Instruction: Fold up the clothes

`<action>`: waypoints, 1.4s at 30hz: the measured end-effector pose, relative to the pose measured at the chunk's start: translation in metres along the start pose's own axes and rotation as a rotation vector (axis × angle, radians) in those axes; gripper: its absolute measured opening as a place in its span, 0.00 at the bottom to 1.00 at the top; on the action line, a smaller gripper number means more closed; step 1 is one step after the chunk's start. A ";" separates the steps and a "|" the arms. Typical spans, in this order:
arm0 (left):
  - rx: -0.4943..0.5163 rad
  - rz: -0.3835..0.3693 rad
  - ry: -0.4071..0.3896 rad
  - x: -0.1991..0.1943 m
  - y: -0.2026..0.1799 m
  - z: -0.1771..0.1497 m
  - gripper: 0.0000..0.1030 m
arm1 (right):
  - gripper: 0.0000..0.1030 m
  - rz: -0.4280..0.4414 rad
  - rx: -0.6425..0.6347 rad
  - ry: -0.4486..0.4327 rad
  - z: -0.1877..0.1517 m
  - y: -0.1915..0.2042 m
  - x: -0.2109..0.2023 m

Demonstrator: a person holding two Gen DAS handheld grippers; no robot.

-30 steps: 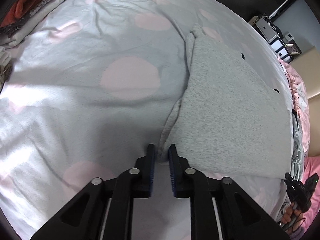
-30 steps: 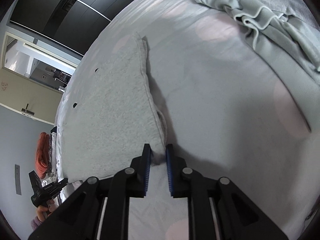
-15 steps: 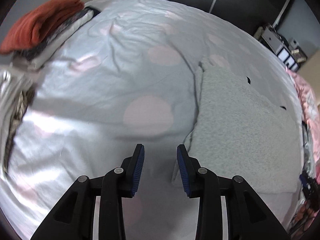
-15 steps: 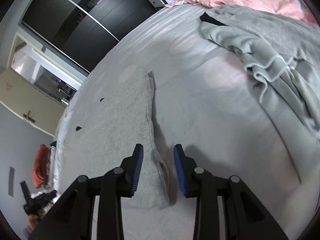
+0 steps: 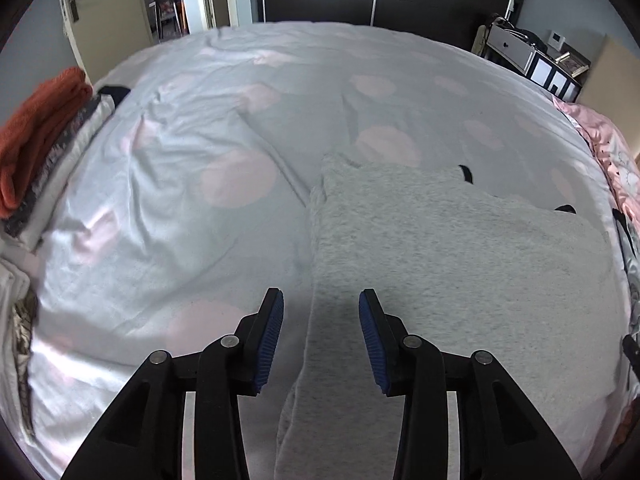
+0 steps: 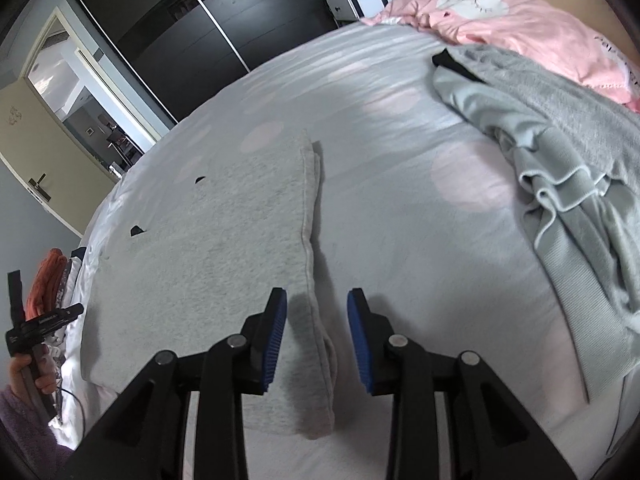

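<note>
Left wrist view
Left gripper (image 5: 320, 312): your jaws are opening, pads clear of the cloth, nothing pinched.
Grey garment (image 5: 460, 272): lies folded flat on the bedsheet (image 5: 180, 220), below and to the right of your fingers; its left edge runs between them.
Handling: judge it soft, light and limp; it will sag if lifted at one point. Take hold at a corner or along the thick folded edge.
Surroundings: stack of folded clothes (image 5: 36, 140) far left, well apart; nothing blocks you.

Right wrist view
Right gripper (image 6: 316, 316): your jaws stand spread, nothing gripped.
Grey garment (image 6: 208, 248): its near right corner lies under and between your fingers, untouched.
Surroundings: crumpled grey clothing (image 6: 560, 152) to your right, well apart; pink bedding (image 6: 500, 12) beyond it; left gripper (image 6: 40, 320) in a hand at far left.
Obstruction: none visible; avoid pinching the bedsheet (image 6: 420, 220) along with the edge.
</note>
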State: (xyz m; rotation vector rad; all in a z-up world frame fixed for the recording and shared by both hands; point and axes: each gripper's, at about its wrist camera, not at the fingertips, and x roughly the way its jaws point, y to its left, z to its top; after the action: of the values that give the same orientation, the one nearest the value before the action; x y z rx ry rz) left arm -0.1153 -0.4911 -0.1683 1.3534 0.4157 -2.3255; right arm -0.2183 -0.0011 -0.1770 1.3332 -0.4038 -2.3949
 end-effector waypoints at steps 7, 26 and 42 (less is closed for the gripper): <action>0.030 -0.002 -0.009 0.010 0.015 -0.004 0.40 | 0.37 0.013 0.020 0.062 0.025 0.007 0.016; 0.012 -0.024 0.003 0.019 0.022 -0.004 0.41 | 0.47 -0.055 -0.022 0.156 0.063 0.032 0.086; -0.060 -0.063 -0.037 0.005 0.045 0.001 0.41 | 0.12 -0.119 -0.096 0.131 0.075 0.096 0.061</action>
State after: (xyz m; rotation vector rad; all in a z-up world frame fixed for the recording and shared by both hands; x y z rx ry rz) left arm -0.0966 -0.5314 -0.1746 1.2849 0.5192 -2.3651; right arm -0.2953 -0.1092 -0.1441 1.4982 -0.1756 -2.3712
